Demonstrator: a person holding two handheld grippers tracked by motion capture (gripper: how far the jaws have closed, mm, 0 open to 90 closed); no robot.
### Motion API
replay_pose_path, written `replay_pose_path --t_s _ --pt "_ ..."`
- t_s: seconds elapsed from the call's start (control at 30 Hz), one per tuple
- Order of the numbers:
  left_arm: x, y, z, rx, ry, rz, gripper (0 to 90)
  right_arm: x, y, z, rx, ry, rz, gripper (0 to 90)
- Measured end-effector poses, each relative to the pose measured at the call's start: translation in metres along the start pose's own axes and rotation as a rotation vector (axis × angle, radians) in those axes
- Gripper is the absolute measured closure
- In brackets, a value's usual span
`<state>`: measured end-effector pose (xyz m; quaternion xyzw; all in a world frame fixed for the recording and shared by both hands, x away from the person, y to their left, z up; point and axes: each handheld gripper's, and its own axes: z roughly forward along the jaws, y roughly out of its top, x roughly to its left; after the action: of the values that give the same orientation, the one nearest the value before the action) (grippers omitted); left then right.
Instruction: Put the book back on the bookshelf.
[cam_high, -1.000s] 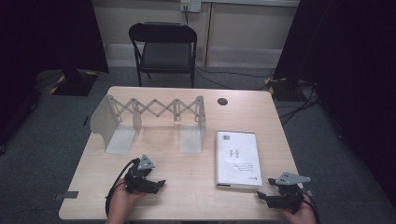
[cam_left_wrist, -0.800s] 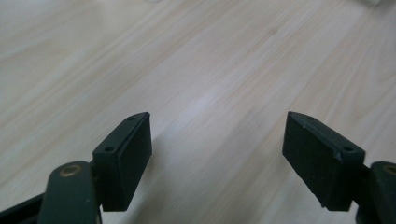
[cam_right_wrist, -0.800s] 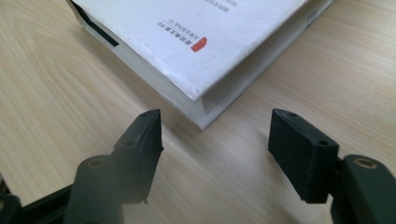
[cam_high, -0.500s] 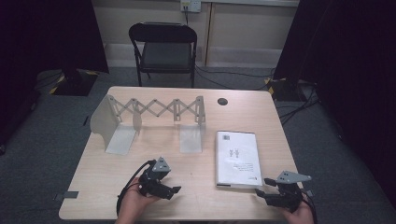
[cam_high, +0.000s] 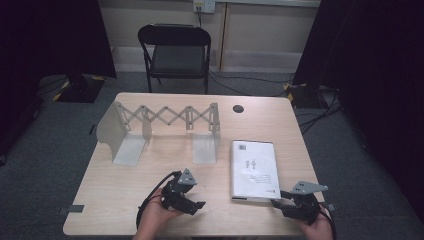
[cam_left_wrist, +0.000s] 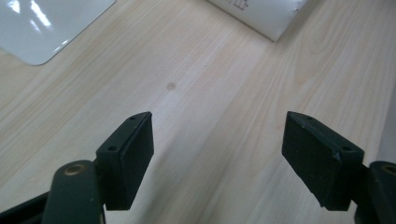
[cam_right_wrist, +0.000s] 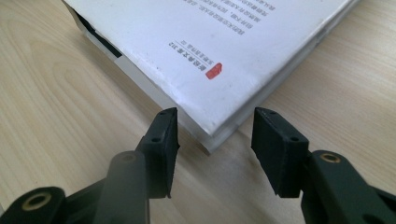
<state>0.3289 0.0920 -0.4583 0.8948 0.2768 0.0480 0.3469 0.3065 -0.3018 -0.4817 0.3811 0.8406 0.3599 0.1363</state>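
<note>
While the right tongs straddle the near corner of the white softcover book, their jaws have just been closing yet stand apart from it on both sides, released and not gripping. That book lies flat on the pale wooden tabletop, directly ahead of the right tongs and off to the right of the left tongs. It looks moderately heavy and fairly stiff across the block of pages, though the glossy cover is likely slippery and would bend if pinched alone. Taking hold at the corner across the full thickness, or along the spine edge, seems the safest grip.

The left tongs hang open over bare wood, nothing between the jaws, which have been closing slightly.

From above, the high view gives the whole layout: the book, the grey metal expandable book rack beyond the left tongs, and a black folding chair behind the tabletop. The right gripper view adds the red stamp and the layered page edges at the corner; the left gripper view catches a far corner of the book.
</note>
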Motion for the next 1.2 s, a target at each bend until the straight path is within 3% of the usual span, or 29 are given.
replay_pose_path --t_s 0.33,0.37,0.47,0.6,0.7,0.93,1.03,1.2 --pt "-0.016 0.018 0.01 0.01 -0.021 0.063 25.1 -0.004 0.004 0.006 0.02 0.028 0.013 59.8" --pt "-0.019 0.022 0.011 0.008 -0.019 0.083 25.2 -0.005 0.004 0.006 0.025 0.032 0.014 60.1" --pt "-0.021 0.026 0.015 0.003 -0.033 0.084 26.1 -0.006 0.004 0.006 0.028 0.051 0.018 62.7" --pt "-0.025 0.03 0.021 0.025 -0.037 0.106 27.1 -0.004 0.006 0.005 0.025 0.036 0.007 62.9" --pt "-0.027 0.033 0.025 0.014 -0.052 0.108 27.6 -0.003 0.008 0.002 0.022 0.028 -0.002 63.1" --pt "-0.032 0.041 0.033 0.022 -0.08 0.118 25.0 -0.005 0.014 -0.006 -0.023 0.06 0.025 67.0" --pt "-0.034 0.05 0.038 0.021 -0.099 0.117 22.9 -0.004 0.015 -0.006 -0.016 0.056 0.018 67.0" --pt "-0.039 0.064 0.044 0.011 -0.095 0.146 20.7 -0.005 0.017 -0.007 -0.016 0.066 0.025 67.3"
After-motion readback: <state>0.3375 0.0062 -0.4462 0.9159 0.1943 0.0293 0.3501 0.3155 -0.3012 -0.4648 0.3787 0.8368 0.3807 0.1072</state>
